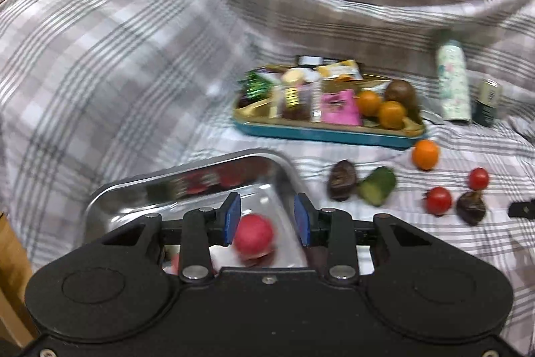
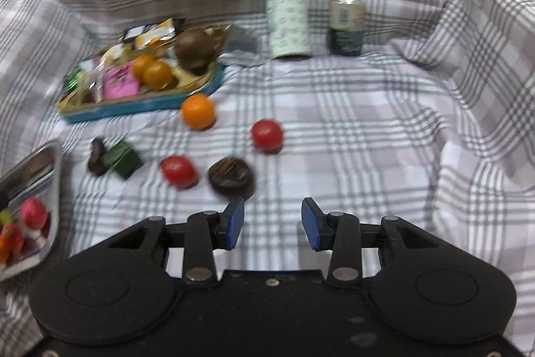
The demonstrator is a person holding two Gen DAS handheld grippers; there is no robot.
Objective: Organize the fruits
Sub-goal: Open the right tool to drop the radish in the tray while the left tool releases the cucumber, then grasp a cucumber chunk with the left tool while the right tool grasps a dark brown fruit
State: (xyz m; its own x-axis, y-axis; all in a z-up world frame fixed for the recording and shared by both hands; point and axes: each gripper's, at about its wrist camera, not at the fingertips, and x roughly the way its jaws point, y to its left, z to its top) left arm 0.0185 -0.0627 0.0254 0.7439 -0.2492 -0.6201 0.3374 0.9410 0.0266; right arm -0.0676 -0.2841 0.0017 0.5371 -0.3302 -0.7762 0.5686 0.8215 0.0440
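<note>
The left gripper (image 1: 266, 219) was seen with its blue pads parted and nothing clamped; the pink-red fruit (image 1: 253, 239) showing between them lay below, inside the metal tray (image 1: 187, 179), apparently already delivered. The right gripper (image 2: 272, 223) was likewise held apart and empty above the checked cloth (image 2: 367, 129). Loose fruit remained on the cloth: a dark brown piece (image 2: 231, 178) just ahead of the right pads, a red tomato (image 2: 179, 171) beside it, a second tomato (image 2: 266, 135) farther off, an orange (image 2: 198, 111) near the blue tray (image 2: 140, 107), and a green piece (image 2: 122, 159) touching another dark piece (image 2: 97, 160). The step in hand was judged to be a reach for the nearest dark piece; it would be done best with the jaws widened first, lowered squarely over the piece and closed gently, since the neighbouring tomato could be nudged and rolled. Open room was seen to the right of the fruit, where the cloth lay bare. The metal tray's raised rim at the left would have to be cleared from above, and the bottle (image 2: 286, 12) and can (image 2: 346, 25) at the back were well apart from any likely path.
</note>
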